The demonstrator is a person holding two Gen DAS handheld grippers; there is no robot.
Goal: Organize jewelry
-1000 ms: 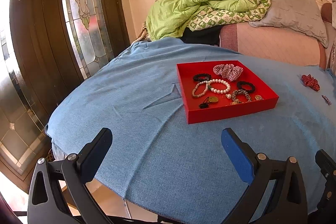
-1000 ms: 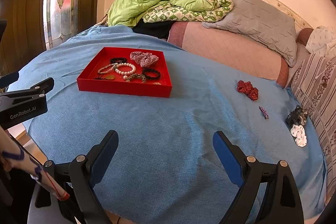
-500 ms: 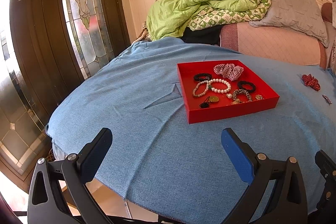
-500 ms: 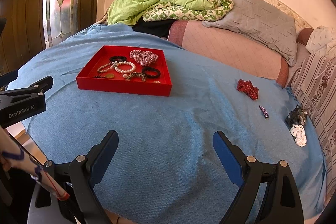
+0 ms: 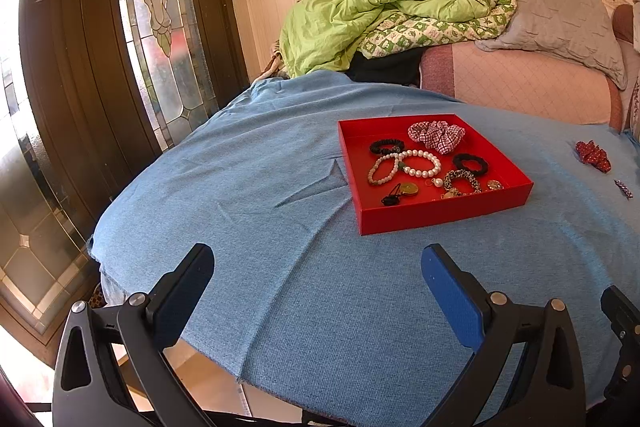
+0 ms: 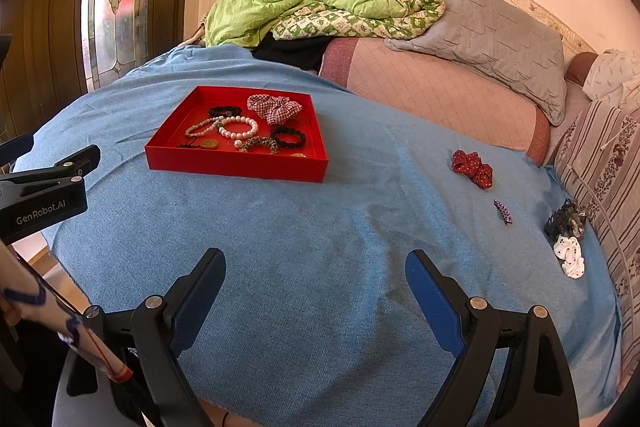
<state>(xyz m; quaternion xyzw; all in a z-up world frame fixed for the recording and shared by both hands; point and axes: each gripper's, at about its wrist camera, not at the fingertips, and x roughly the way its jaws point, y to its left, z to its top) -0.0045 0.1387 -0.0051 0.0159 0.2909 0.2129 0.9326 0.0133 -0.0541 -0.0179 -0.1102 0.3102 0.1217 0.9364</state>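
Left wrist view: the left tongs point(image 5: 316, 279) hang over the near edge of the blue cloth point(image 5: 248, 187) with their fingers wide apart and nothing between them. Ahead and a little to the right, the red tray point(image 5: 440, 215) sits flat on the cloth. Inside it lie a plaid scrunchie point(image 5: 436, 135) at the far side, a pearl bracelet point(image 5: 420, 165) near the middle, a black hair tie point(image 5: 385, 147) to its left, another black tie point(image 5: 471, 164) to its right, a leopard band point(image 5: 462, 181) in front of that, and a gold coin point(image 5: 409, 189) by the near wall. Well right of the tray, a red bow point(image 5: 593, 155) and a small clip point(image 5: 624, 188) lie on the cloth. A green quilt point(image 5: 360, 15) is heaped behind.

Right wrist view: the right tongs point(image 6: 316, 283) are likewise spread, empty, above the cloth point(image 6: 320, 227). The tray point(image 6: 236, 163) is ahead to the left, well apart from the tongs, with the scrunchie point(image 6: 274, 109) and pearls point(image 6: 238, 127) in it. The bow point(image 6: 472, 169) lies to the right, the clip point(image 6: 503, 211) nearer than it, and a dark scrunchie point(image 6: 566, 221) touching a white one point(image 6: 570, 259) by the cloth's right edge. The left tongs point(image 6: 48, 195) show at the left border.
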